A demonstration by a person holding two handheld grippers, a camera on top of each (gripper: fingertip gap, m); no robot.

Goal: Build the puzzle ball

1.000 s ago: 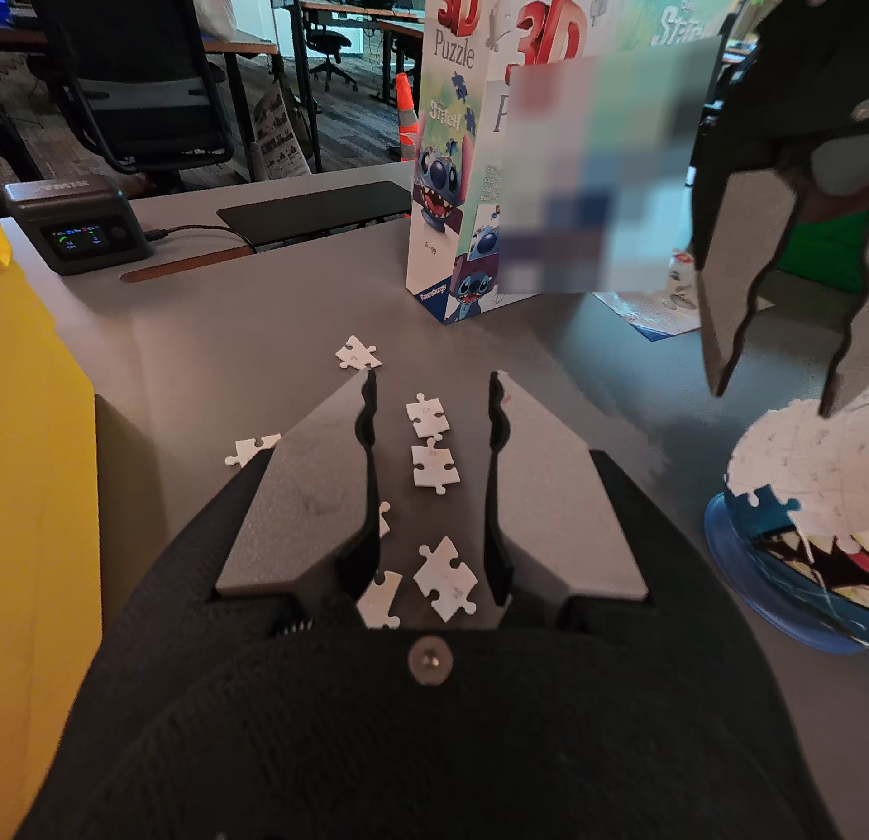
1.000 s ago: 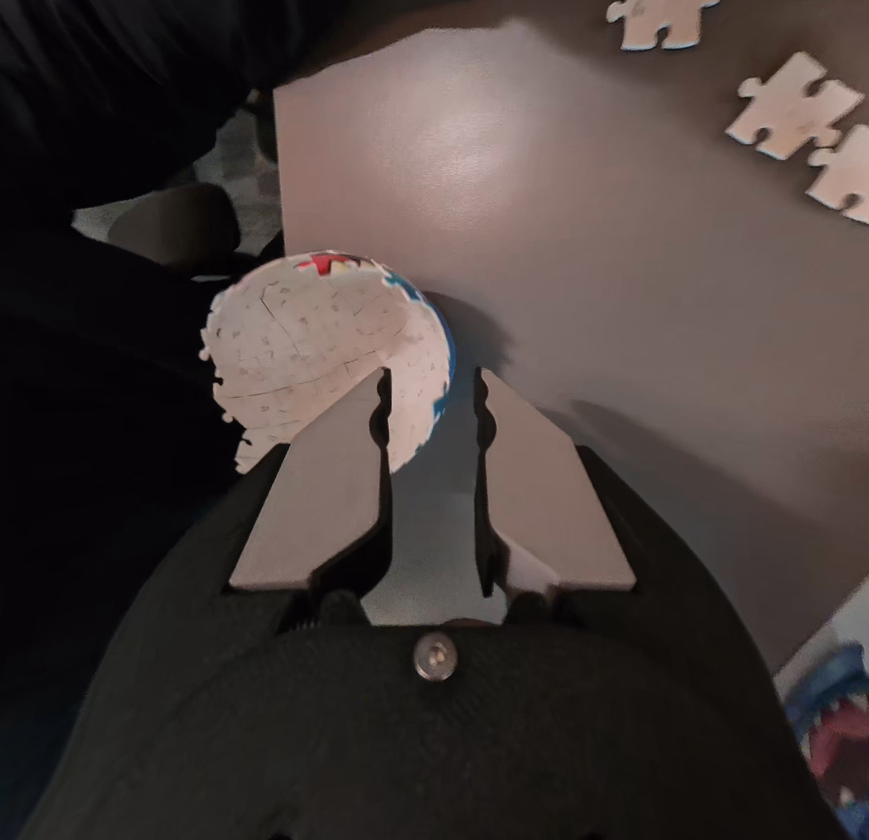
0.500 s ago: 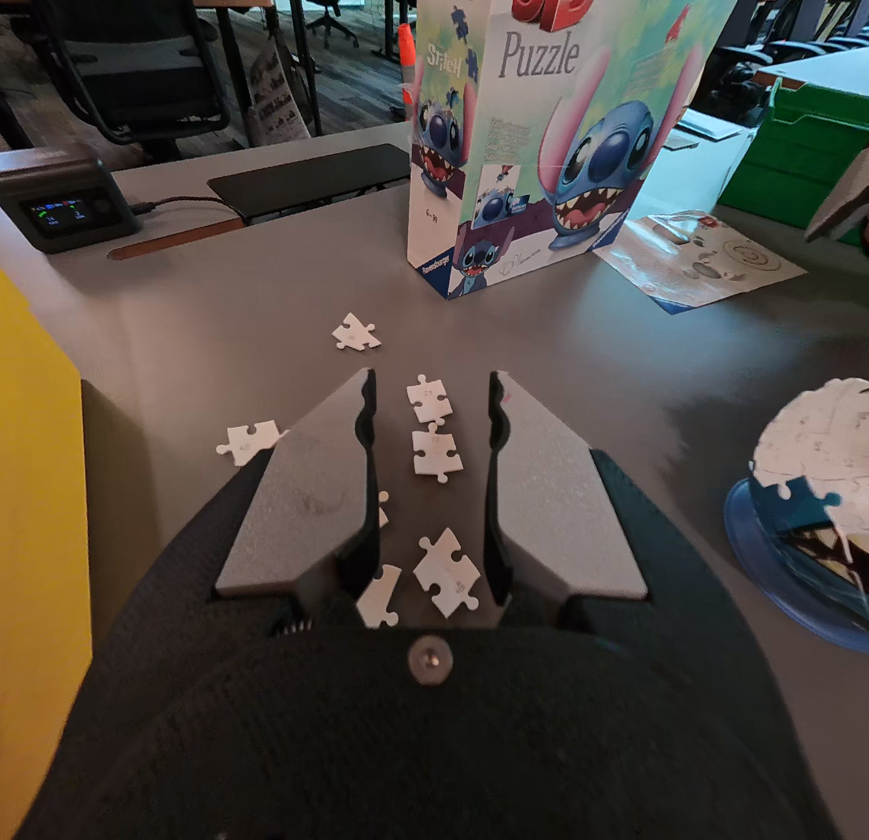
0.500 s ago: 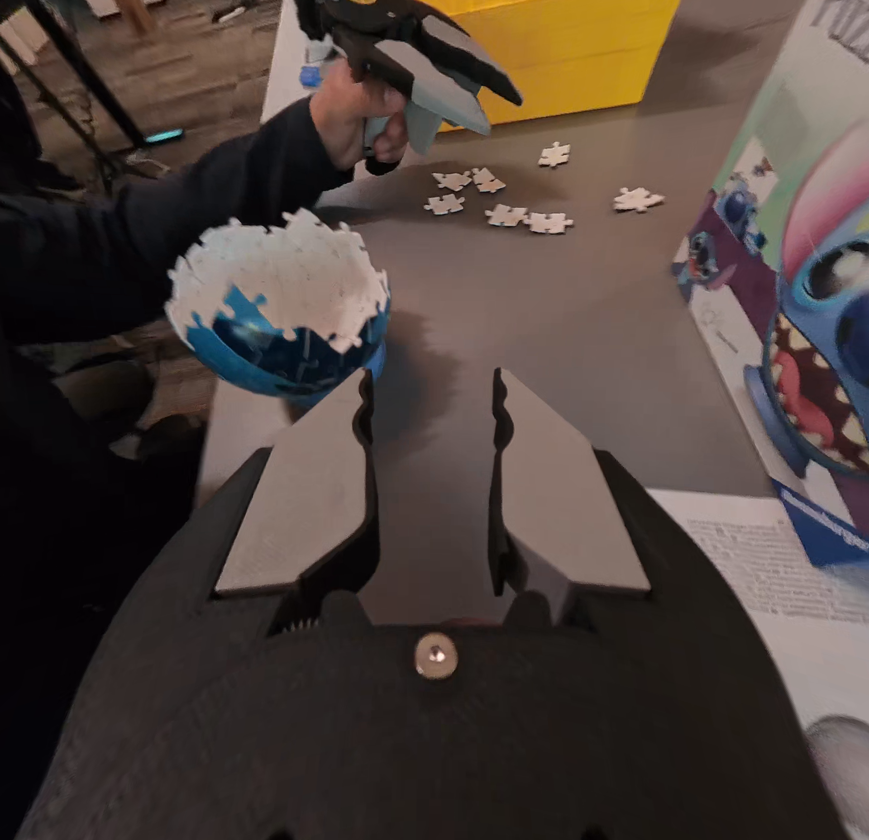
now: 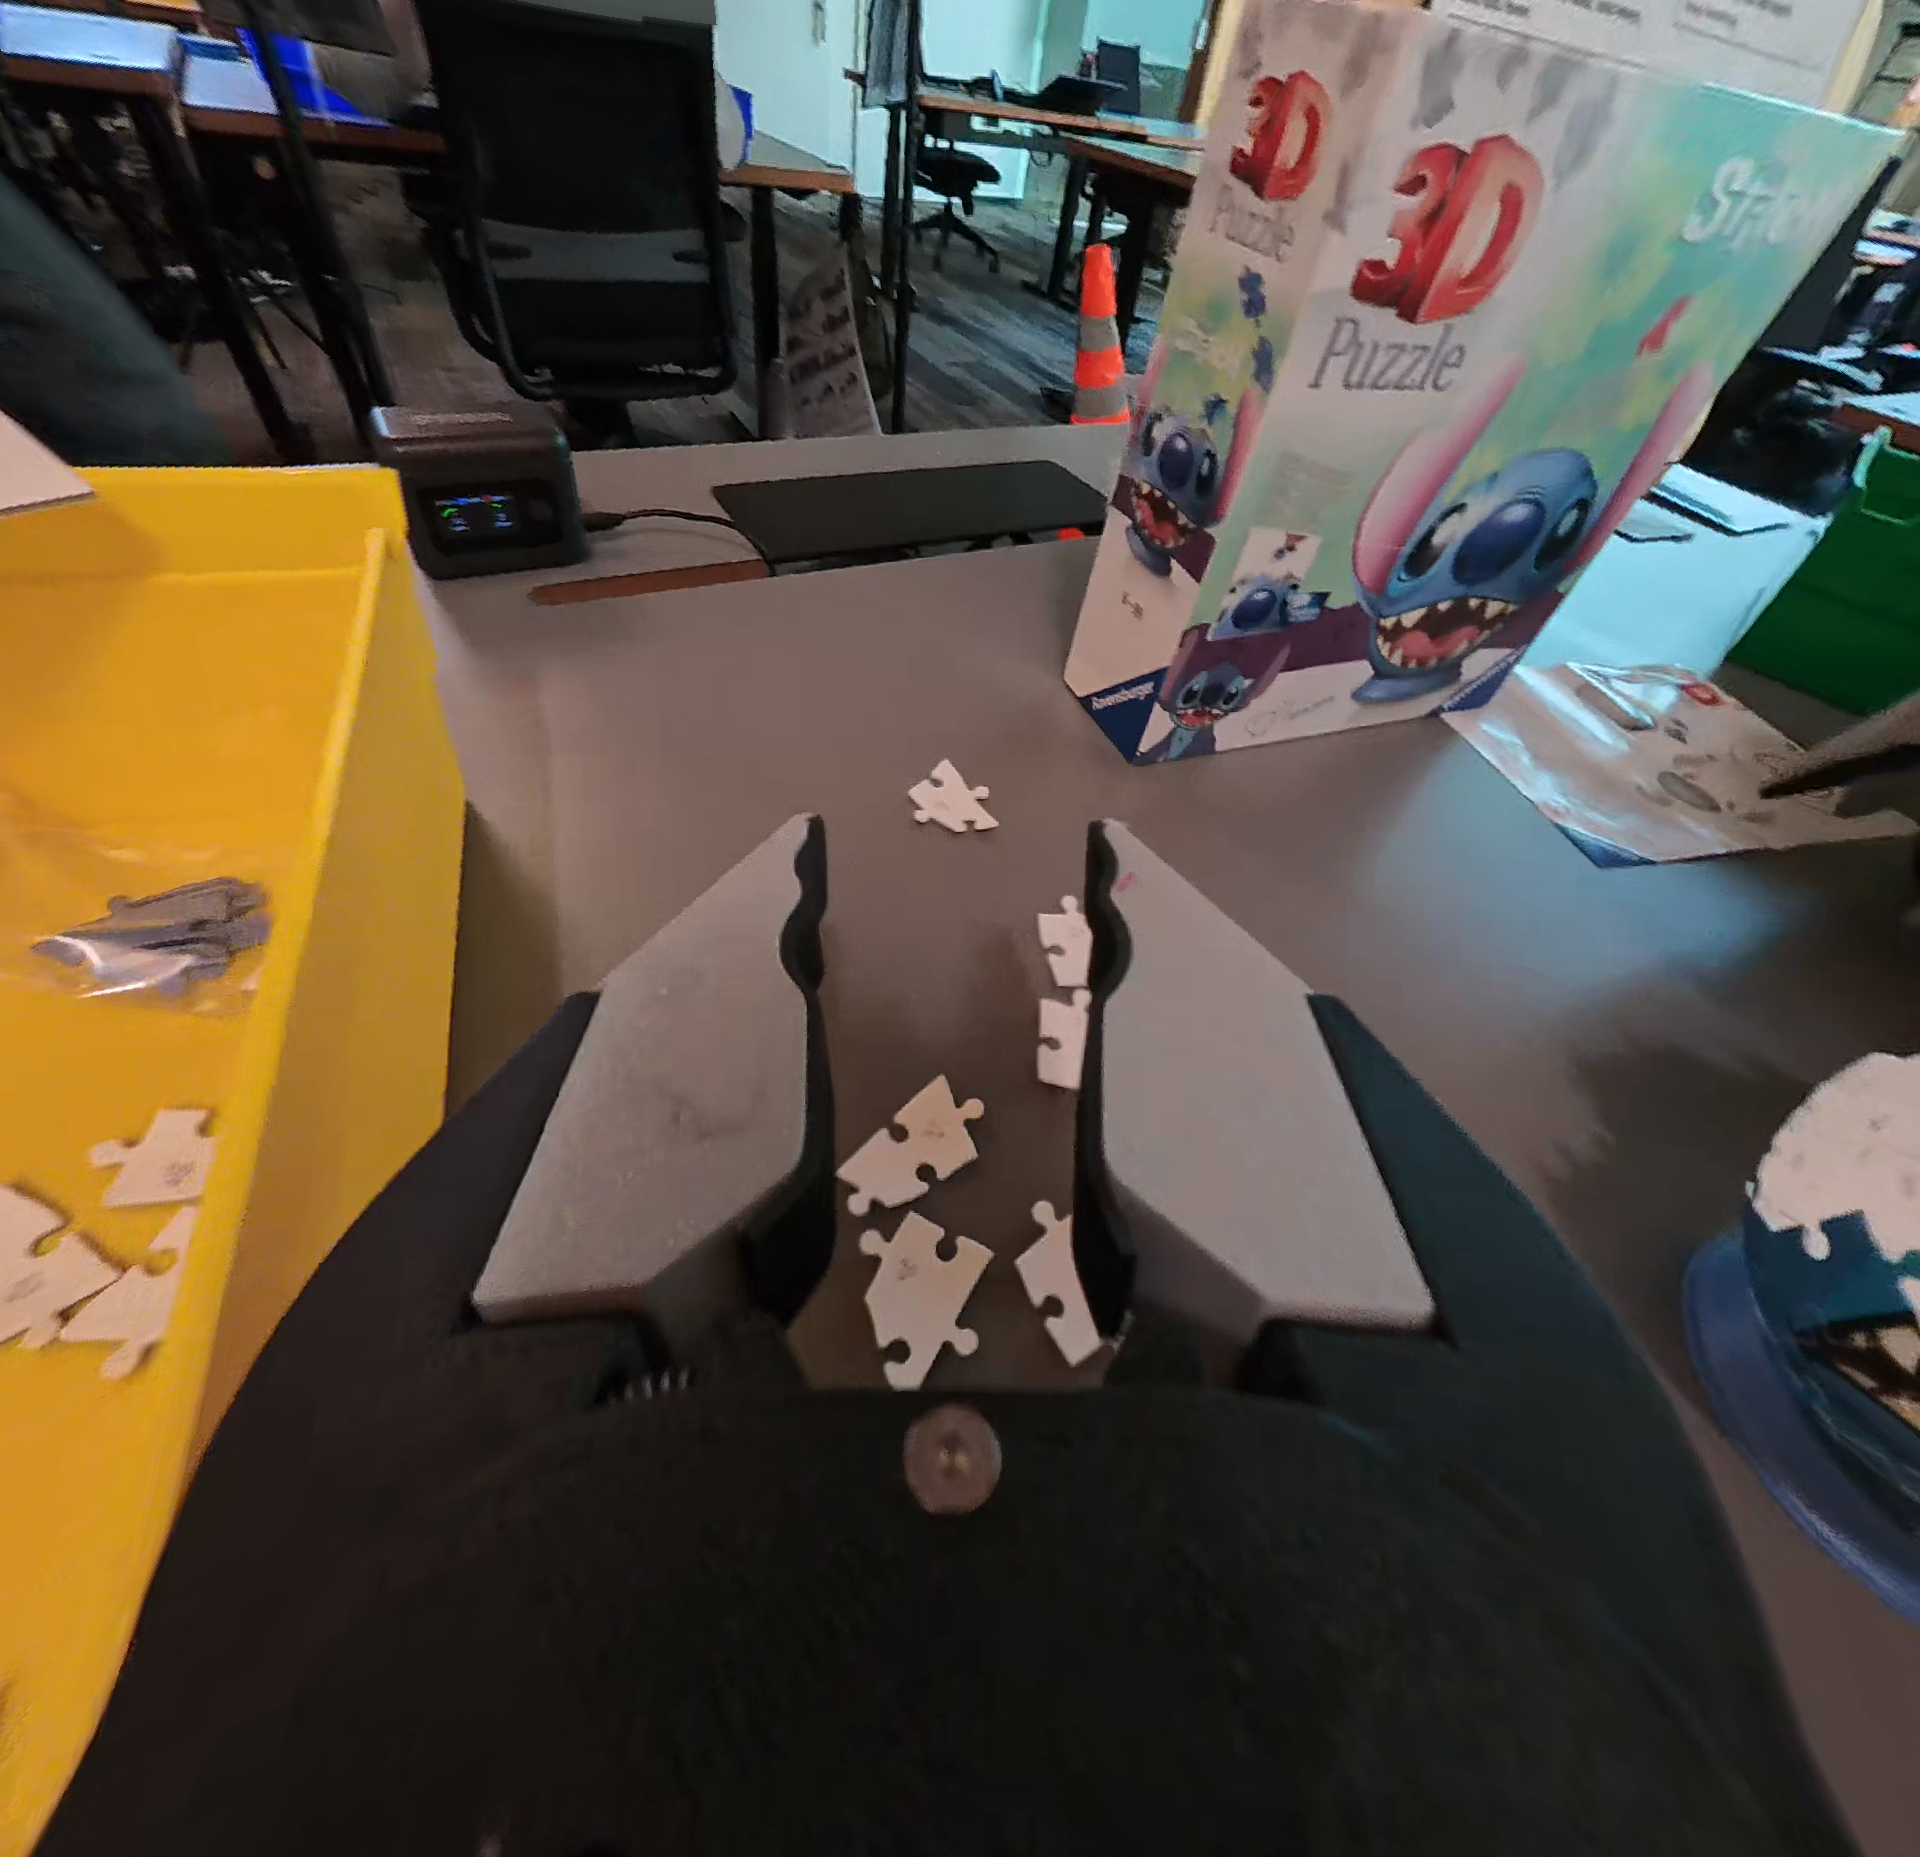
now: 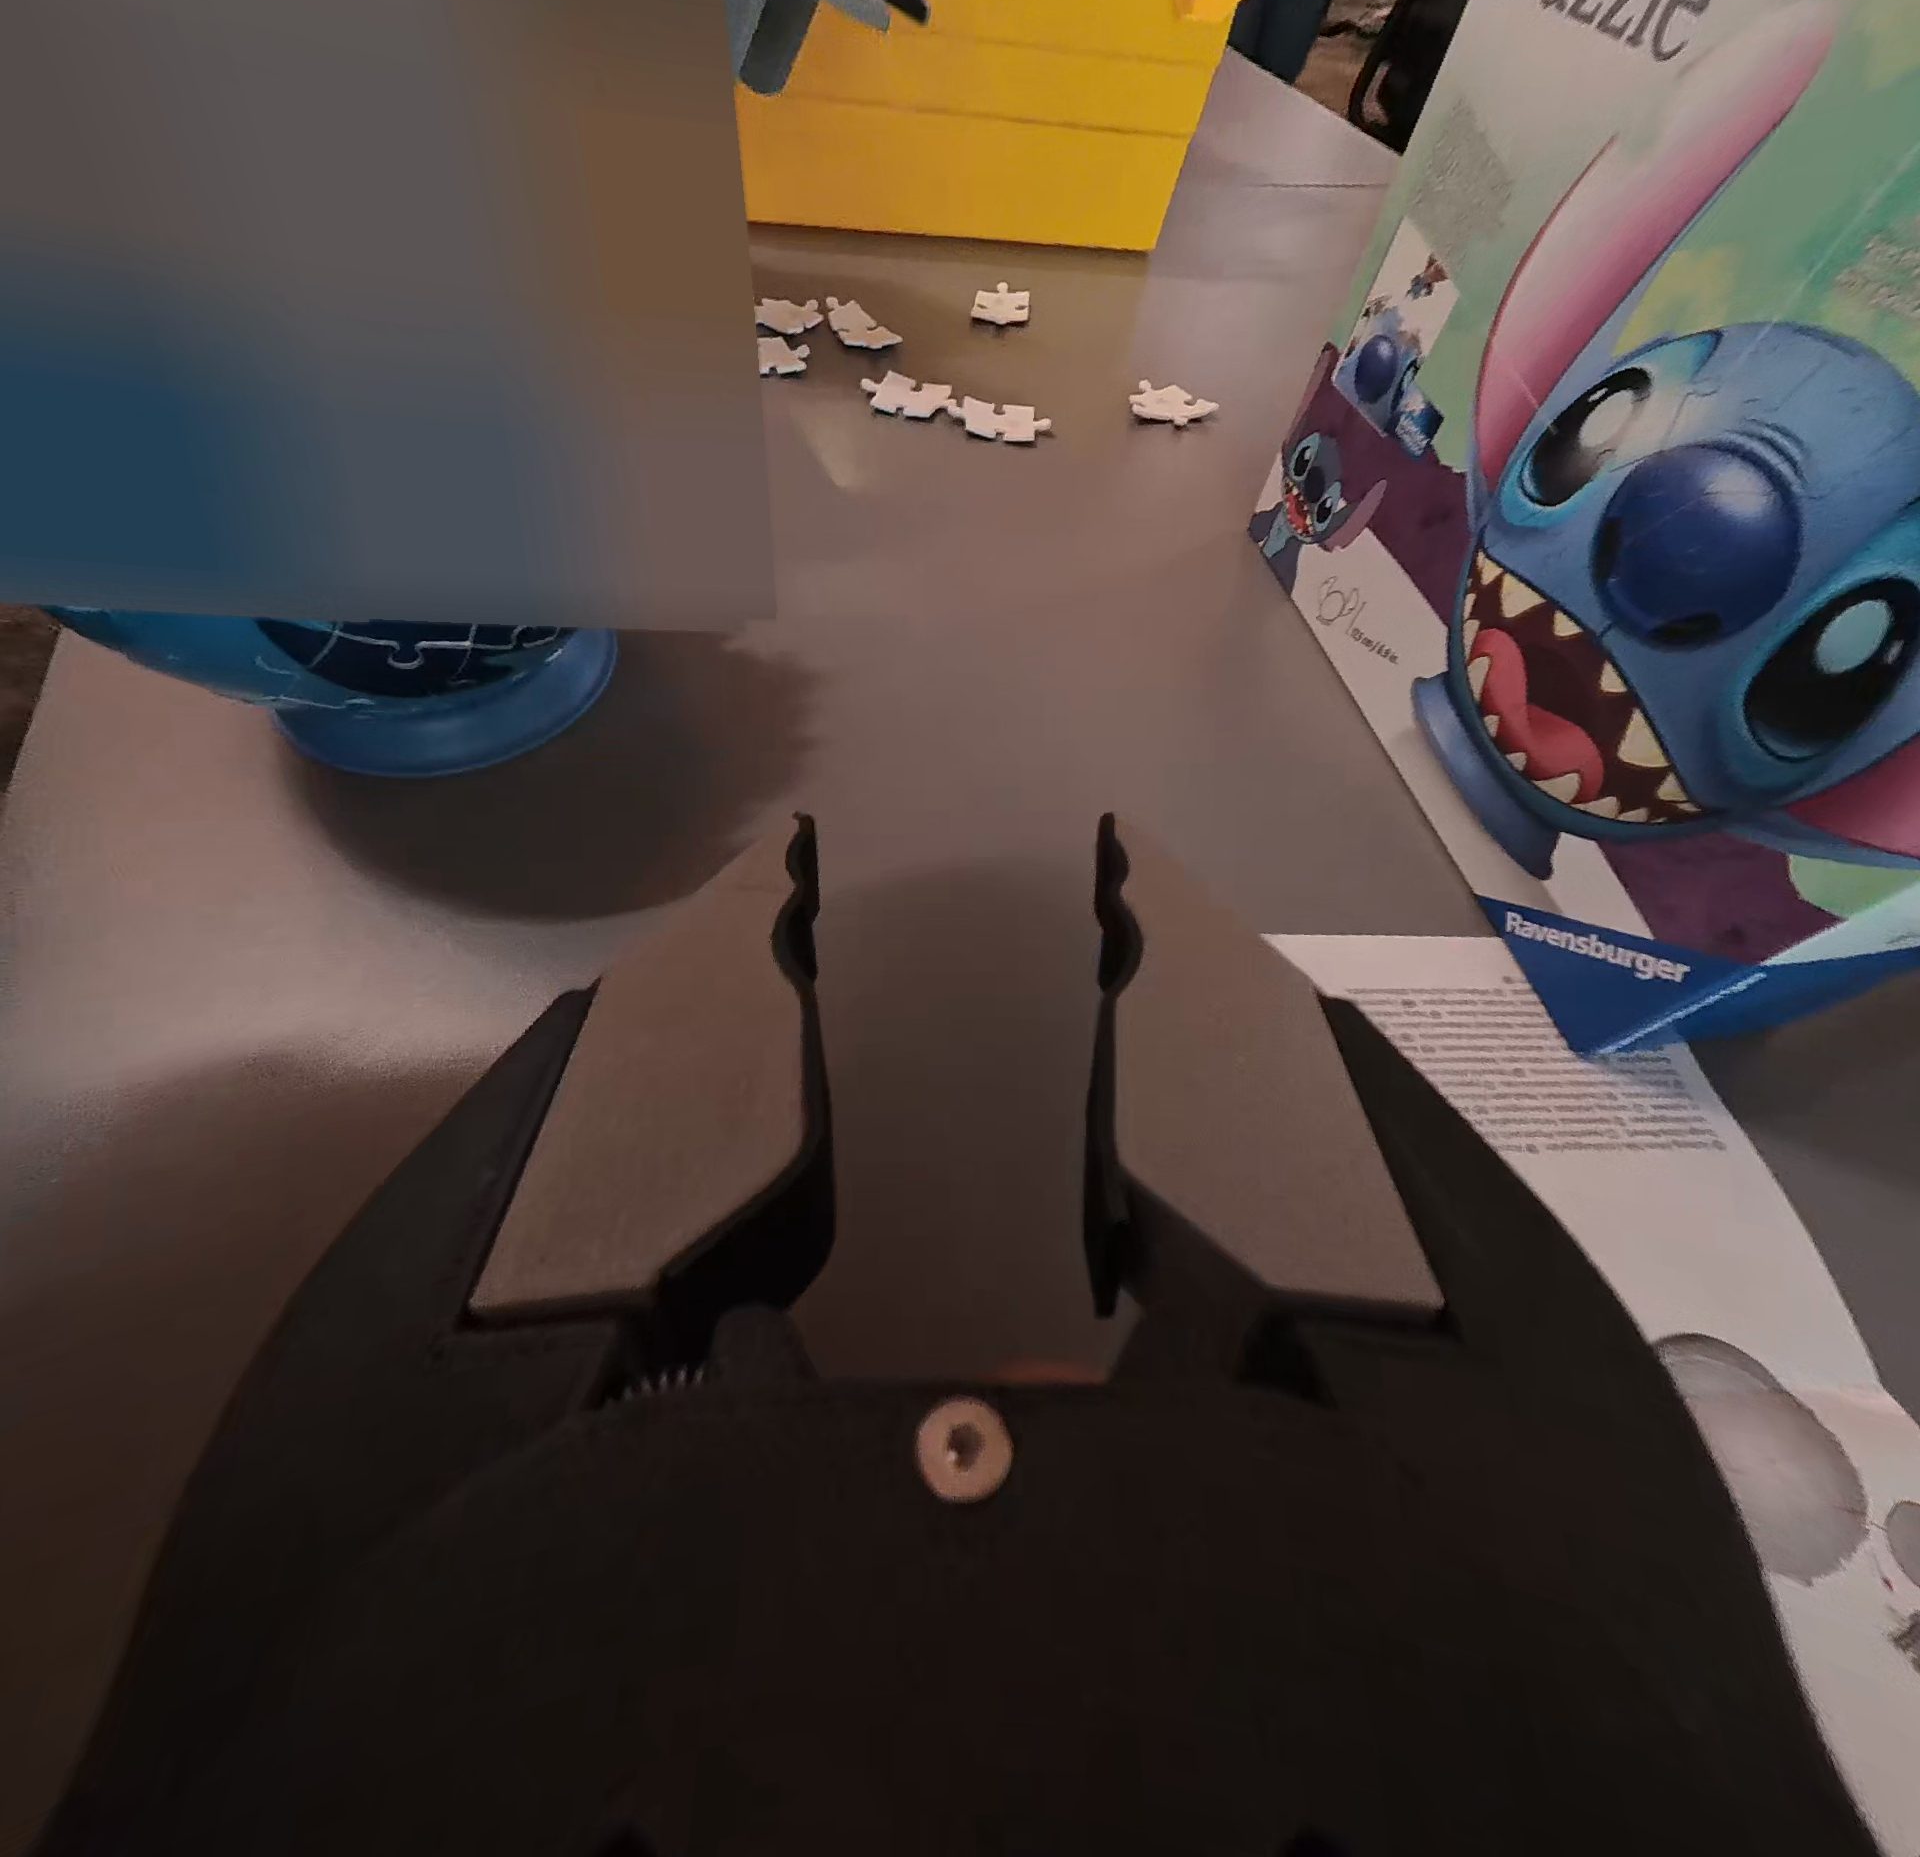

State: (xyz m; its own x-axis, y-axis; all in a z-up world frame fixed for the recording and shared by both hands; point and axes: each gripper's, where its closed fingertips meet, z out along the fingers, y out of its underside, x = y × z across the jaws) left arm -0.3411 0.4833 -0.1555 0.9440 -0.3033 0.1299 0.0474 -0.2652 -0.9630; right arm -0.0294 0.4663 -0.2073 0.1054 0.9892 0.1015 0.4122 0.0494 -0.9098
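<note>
Several loose white puzzle pieces (image 5: 914, 1142) lie face down on the grey table, under and between the fingers of my left gripper (image 5: 951, 841), which is open and empty above them. They also show far off in the right wrist view (image 6: 956, 410). The half-built puzzle ball (image 5: 1839, 1257) sits in its blue stand (image 5: 1756, 1433) at the right edge; in the right wrist view only its stand (image 6: 457, 716) shows, below a blurred patch. My right gripper (image 6: 956, 831) is open and empty over bare table, right of the ball.
A yellow bin (image 5: 187, 768) with more pieces stands at the left. The tall puzzle box (image 5: 1455, 436) stands at the back right, a paper sheet (image 6: 1558, 1132) beside it. A small device (image 5: 478, 503) and a black pad (image 5: 914, 508) lie behind. There is about 30 cm between the tips of the two grippers. The half-built puzzle ball (image 5: 1839, 1257) is about 15 cm from my left fingertips.
My left gripper has shifted left and tilted, so the yellow bin's inside now shows. My right gripper has pulled back from the ball and lowered toward the table.
</note>
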